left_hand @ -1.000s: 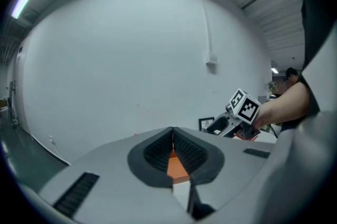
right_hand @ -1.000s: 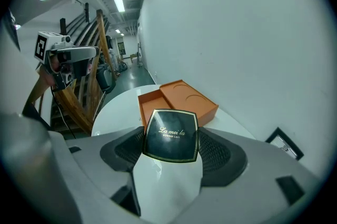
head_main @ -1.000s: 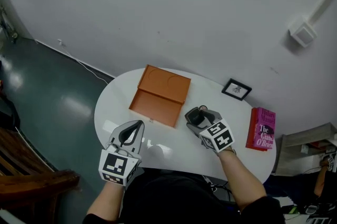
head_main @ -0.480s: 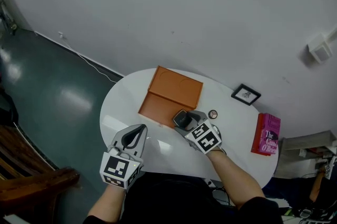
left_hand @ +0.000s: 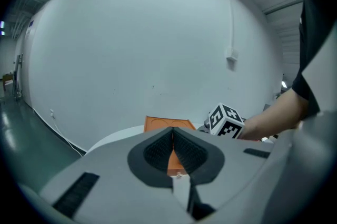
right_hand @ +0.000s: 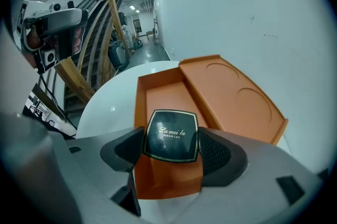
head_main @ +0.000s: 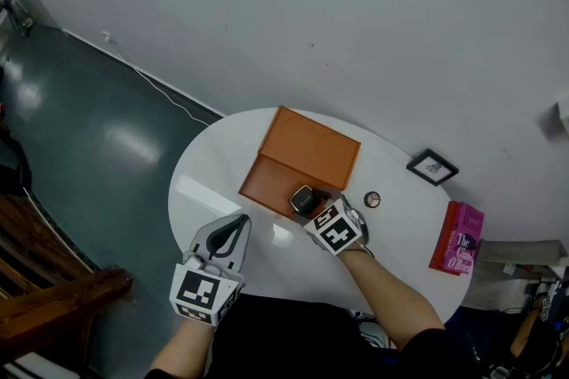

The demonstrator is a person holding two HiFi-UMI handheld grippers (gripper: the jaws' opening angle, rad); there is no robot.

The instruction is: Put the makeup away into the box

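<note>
The right gripper [right_hand: 171,150] has its jaws pinching a black makeup compact [right_hand: 171,133]. It holds the compact just over the near end of the open orange box [right_hand: 160,94], low in the middle of the right gripper view. The inside of the box looks bare, so I think nothing is put away yet. The compact must be let go into the box. A small round thing [head_main: 372,200] sits on the white worktop [head_main: 222,181], right of the box; it may be makeup too. The left gripper [left_hand: 172,136] has its jaws pressed together, holding nothing.
</note>
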